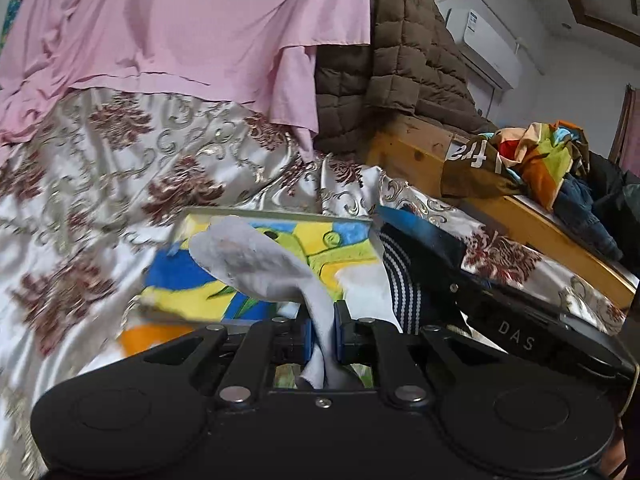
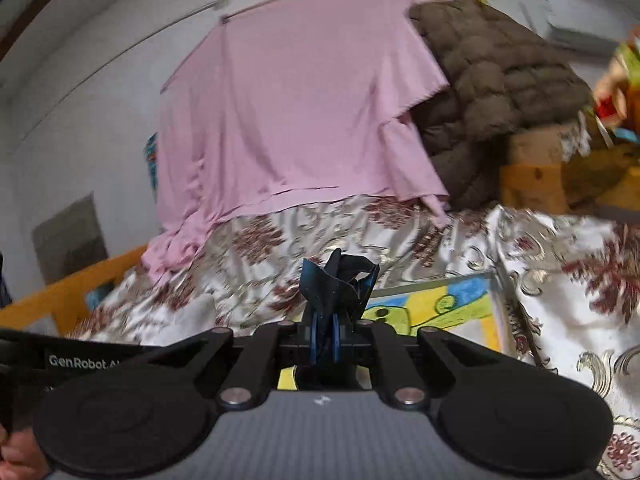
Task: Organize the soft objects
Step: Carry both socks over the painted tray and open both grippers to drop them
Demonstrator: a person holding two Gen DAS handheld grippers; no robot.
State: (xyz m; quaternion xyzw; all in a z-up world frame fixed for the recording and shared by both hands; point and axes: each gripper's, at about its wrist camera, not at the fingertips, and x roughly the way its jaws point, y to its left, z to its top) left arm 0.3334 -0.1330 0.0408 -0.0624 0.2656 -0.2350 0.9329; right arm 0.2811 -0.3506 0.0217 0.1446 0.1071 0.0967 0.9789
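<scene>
A satin floral bedspread (image 1: 132, 184) covers the bed, with a pink sheet (image 1: 180, 28) draped down over its far side and a brown quilted coat (image 1: 400, 60) heaped beside it. A wooden frame (image 1: 420, 152) at the right carries a pile of bright clothes (image 1: 536, 152), and an air conditioner (image 1: 484, 48) hangs on the white wall. A colourful tray (image 1: 280, 240) lies on the bedspread.

The left gripper (image 1: 323, 338) points over the tray, its jaws pinched on a white sock (image 1: 256, 264) that flops forward above it. The right gripper (image 2: 325, 338) is likewise closed on a dark blue cloth (image 2: 340, 280), probably a sock, though blur hides its shape; it sits just left of the tray (image 2: 448, 304). A striped sock (image 1: 400, 280) lies at the tray's right edge.
</scene>
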